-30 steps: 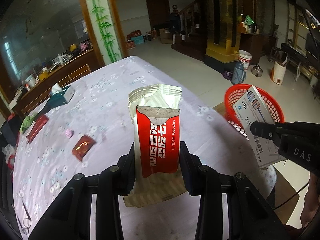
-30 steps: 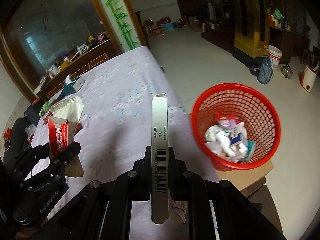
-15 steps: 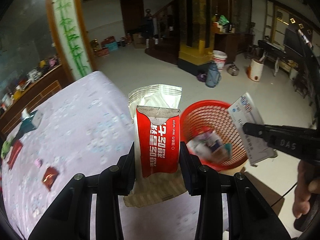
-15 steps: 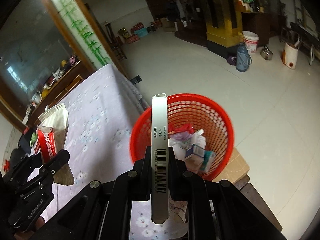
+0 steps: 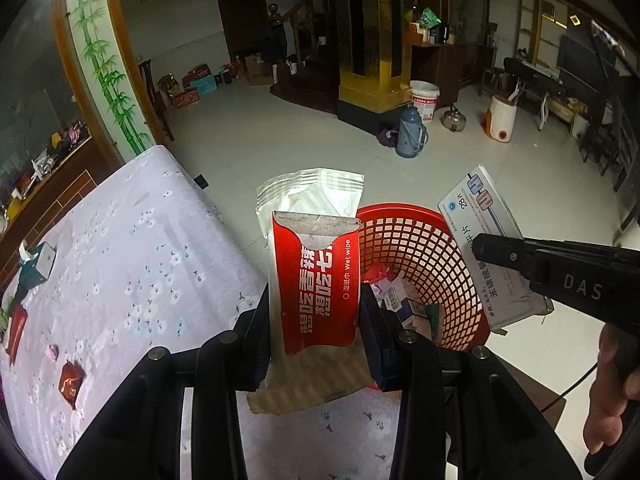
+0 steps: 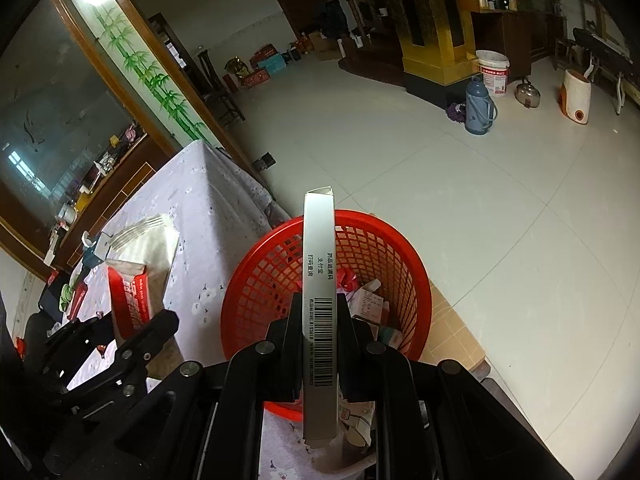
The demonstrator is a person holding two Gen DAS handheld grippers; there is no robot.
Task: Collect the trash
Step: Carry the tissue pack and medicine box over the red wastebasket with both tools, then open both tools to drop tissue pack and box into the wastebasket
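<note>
My left gripper is shut on a red wet-wipe packet with a silver pouch behind it, held upright over the table's edge beside the red mesh basket. My right gripper is shut on a flat white medicine box, held edge-on above the basket. In the left wrist view that box hangs over the basket's right rim. The basket holds several small boxes and wrappers.
A table with a lilac flowered cloth carries a small red wrapper, a pink scrap, a red packet and a teal tissue box. The basket sits on a cardboard-topped stand. Tiled floor with a flask lies beyond.
Both grippers have swung right from the table toward the basket, carrying their items. The basket is now directly under the right gripper's box and close beside the wet-wipe packet.
</note>
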